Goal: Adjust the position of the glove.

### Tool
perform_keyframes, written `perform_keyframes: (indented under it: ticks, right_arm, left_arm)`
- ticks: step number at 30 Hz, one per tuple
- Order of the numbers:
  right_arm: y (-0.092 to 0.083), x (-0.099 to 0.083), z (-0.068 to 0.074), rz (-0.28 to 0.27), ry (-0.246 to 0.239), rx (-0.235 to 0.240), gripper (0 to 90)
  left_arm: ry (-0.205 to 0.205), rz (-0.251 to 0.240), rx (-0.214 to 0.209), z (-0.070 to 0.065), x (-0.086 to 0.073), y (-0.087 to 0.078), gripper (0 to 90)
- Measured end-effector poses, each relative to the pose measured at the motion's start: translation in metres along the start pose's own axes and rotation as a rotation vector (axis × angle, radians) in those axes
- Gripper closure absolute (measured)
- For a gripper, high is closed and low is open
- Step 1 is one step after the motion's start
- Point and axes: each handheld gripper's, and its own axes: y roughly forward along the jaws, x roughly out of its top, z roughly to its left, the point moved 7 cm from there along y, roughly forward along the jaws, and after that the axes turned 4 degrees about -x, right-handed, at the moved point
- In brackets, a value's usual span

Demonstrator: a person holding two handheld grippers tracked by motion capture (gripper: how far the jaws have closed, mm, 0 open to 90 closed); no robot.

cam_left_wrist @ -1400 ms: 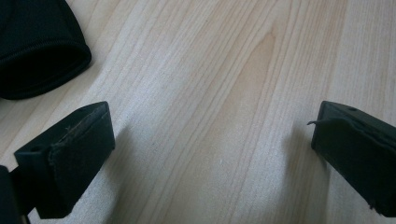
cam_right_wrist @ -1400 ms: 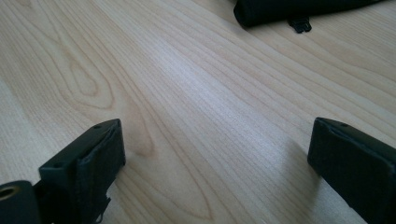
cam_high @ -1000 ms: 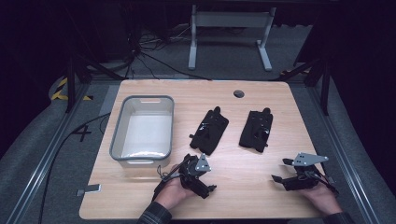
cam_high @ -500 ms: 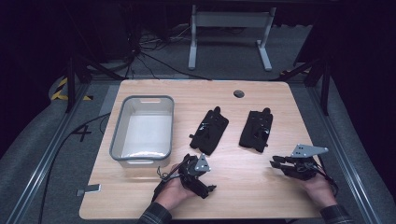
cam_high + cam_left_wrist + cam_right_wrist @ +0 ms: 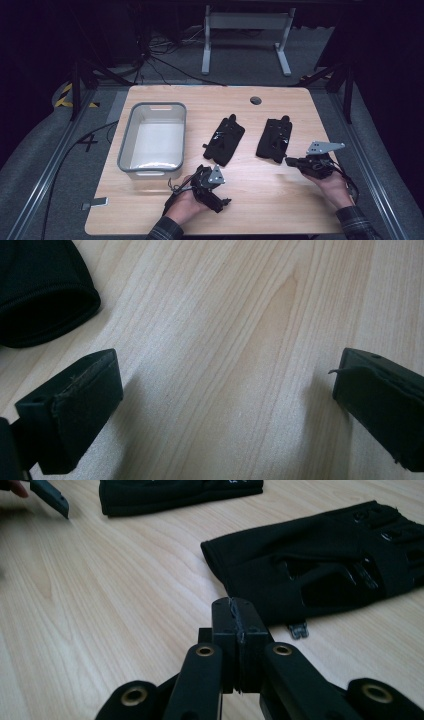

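Toward the right edge of the tabletop, the right glove lies flat, its cuff just ahead of your right hand-held gripper, whose jaws have just been closing and now meet on nothing. Push in like that and you'll shove the glove. Your left hand-held gripper gapes empty beside the left glove; the bin stands apart.

Cut off by the left gripper view's top-left corner: most of the near black glove. Far glove and other tool clipped at the right gripper view's upper edge.
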Motion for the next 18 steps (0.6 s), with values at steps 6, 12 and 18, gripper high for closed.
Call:
perform_keyframes:
  ticks: [6, 12, 18]
  right_arm:
    - [0.018, 0.013, -0.005, 0.001, 0.000, 0.010, 89.5]
    - [0.039, 0.018, -0.008, 0.019, -0.004, 0.024, 89.6]
    - [0.056, 0.020, -0.013, 0.028, -0.003, 0.030, 89.7]
  left_arm:
    - [0.000, 0.000, 0.000, 0.000, 0.000, 0.000, 0.0]
    - [0.000, 0.002, 0.000, 0.000, 0.000, 0.000, 0.0]
    - [-0.001, 0.002, 0.000, 0.000, 0.000, 0.000, 0.0]
